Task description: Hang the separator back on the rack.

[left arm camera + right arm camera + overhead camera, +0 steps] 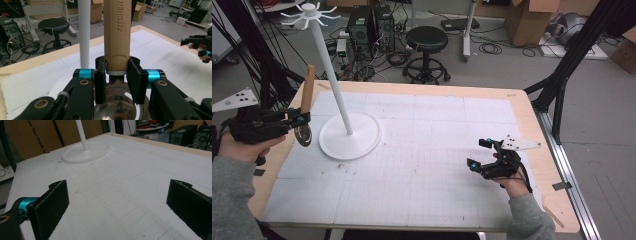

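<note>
left gripper [117, 85] fingers clamped on ladle [117, 37] handle marked "KITCHEN" | right gripper [117, 207] fingers apart

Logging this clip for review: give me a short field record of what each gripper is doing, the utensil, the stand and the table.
left gripper: shut on the wooden handle of the utensil, held off the table
utensil: handle up, round metal head below the jaws
right gripper: open, nothing held, low over the mat
stand: white pole on a round base, hooks on top bare
table: wooden edge, white gridded mat
</note>
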`<state>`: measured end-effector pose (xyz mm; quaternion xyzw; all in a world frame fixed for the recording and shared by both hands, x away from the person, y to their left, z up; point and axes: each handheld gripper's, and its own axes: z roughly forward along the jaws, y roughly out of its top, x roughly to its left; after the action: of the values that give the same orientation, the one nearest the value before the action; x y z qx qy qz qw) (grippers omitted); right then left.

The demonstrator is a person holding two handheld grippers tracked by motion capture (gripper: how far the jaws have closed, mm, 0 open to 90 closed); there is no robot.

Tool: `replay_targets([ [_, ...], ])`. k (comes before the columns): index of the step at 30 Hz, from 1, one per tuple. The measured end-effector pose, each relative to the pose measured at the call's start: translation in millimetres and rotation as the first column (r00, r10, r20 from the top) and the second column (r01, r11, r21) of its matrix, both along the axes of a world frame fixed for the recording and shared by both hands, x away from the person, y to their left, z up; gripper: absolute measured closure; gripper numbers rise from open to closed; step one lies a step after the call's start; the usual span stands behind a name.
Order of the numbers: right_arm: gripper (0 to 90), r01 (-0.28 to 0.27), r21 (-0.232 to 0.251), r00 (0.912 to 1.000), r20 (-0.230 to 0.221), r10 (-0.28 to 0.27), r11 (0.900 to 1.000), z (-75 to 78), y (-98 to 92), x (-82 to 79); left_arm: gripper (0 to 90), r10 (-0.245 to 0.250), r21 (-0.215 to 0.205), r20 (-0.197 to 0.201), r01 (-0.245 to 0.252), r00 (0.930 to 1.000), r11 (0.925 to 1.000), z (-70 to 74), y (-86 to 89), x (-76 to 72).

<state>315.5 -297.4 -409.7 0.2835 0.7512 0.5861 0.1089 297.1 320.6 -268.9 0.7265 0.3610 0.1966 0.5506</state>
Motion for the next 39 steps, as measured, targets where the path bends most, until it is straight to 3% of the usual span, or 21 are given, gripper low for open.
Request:
replay_targets([
  [16,3.5,0.005,0.01,1.0,-0.004,-0.005,1.0,-0.3,-1.5,1.4,69.6,-0.003,-0.019,0.039,0.004,0.9992,0.9998,18.2,5.7,8.2],
  [30,3.5,-0.002,0.004,0.9999,-0.014,0.002,1.0,-4.3,0.4,6.4,69.6,-0.001,-0.048,0.054,0.003,0.9986,0.9988,23.5,17.8,12.1],
  [39,3.5,-0.003,0.013,0.9997,-0.024,0.004,1.0,-4.7,-0.7,7.1,69.6,0.003,-0.05,0.077,0.0,0.997,0.9987,38.9,21.9,12.3],
])
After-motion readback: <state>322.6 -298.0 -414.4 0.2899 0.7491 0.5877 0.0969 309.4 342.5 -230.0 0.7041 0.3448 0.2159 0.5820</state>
